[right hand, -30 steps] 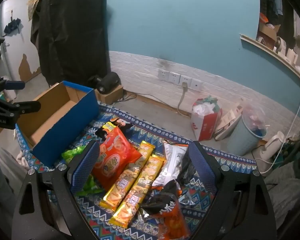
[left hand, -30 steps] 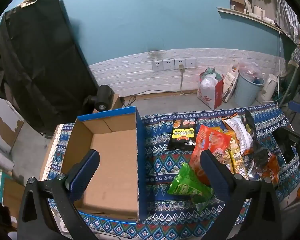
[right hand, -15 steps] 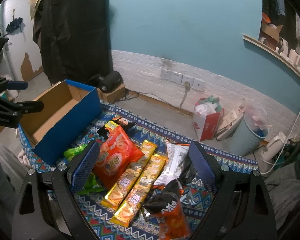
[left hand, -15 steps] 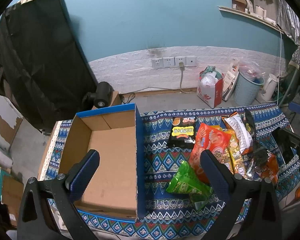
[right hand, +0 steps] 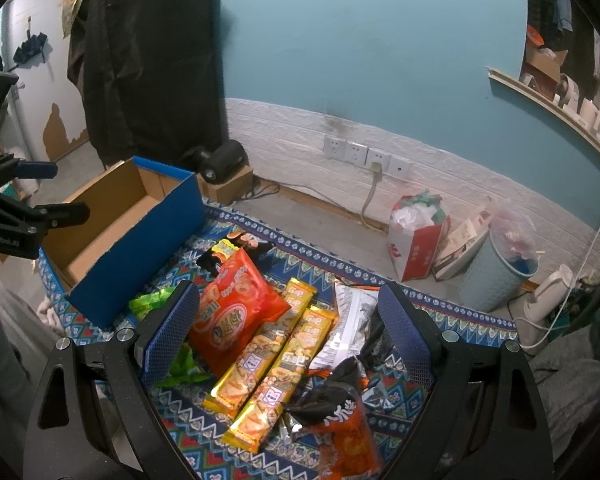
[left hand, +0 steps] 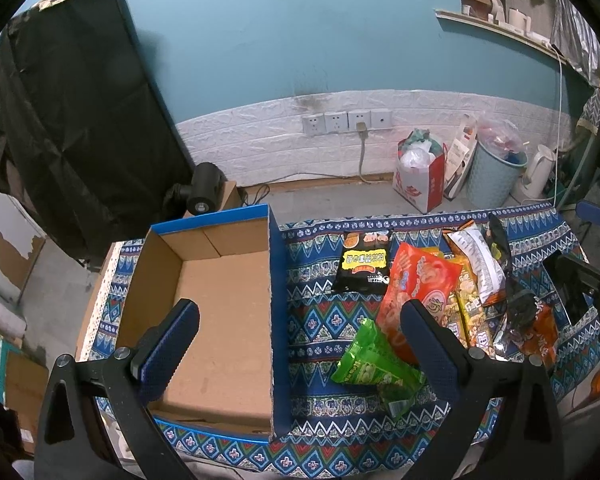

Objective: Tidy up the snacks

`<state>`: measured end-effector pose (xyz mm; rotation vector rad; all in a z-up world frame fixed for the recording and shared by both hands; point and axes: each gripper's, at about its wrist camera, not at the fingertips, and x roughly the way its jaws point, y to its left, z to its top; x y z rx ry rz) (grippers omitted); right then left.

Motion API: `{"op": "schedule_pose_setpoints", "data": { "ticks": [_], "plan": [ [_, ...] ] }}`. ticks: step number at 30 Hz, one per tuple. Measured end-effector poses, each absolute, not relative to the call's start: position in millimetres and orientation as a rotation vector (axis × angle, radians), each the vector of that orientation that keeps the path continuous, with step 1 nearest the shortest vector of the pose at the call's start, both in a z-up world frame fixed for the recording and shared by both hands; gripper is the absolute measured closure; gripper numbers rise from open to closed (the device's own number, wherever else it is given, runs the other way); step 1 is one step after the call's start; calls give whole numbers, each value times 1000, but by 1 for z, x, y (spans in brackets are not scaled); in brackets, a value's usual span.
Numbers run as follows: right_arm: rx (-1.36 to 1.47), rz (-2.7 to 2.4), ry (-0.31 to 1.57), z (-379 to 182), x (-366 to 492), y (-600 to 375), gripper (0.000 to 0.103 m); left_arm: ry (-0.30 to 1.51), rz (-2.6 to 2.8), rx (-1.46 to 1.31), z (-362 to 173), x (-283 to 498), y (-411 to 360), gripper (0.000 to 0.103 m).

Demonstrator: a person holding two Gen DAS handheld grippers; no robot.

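Cardboard box (left hand: 220, 312): empty, awaiting snacks. Snack packets (right hand: 260, 344): heaped right of box, unsorted. Left claw (left hand: 300, 344), right claw (right hand: 288, 332): both released, poised above.

Blue-sided box (left hand: 278, 280), brown inside; red bag (right hand: 236, 312); green bag (left hand: 368, 360); blue zigzag-patterned cloth (left hand: 320, 316).

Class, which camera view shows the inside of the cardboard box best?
The left wrist view: it looks down into the cardboard box, showing its bare floor. The right wrist view shows mostly its blue outer wall and little of the inside.
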<state>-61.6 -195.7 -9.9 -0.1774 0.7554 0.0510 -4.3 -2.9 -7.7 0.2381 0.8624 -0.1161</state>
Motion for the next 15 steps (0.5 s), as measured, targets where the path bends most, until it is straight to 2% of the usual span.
{"op": "schedule_pose_setpoints", "data": {
  "ticks": [15],
  "plan": [
    [-185, 58, 763, -15, -64, -193, 14, 868, -117, 237, -7, -4, -3, 1]
  ]
}}
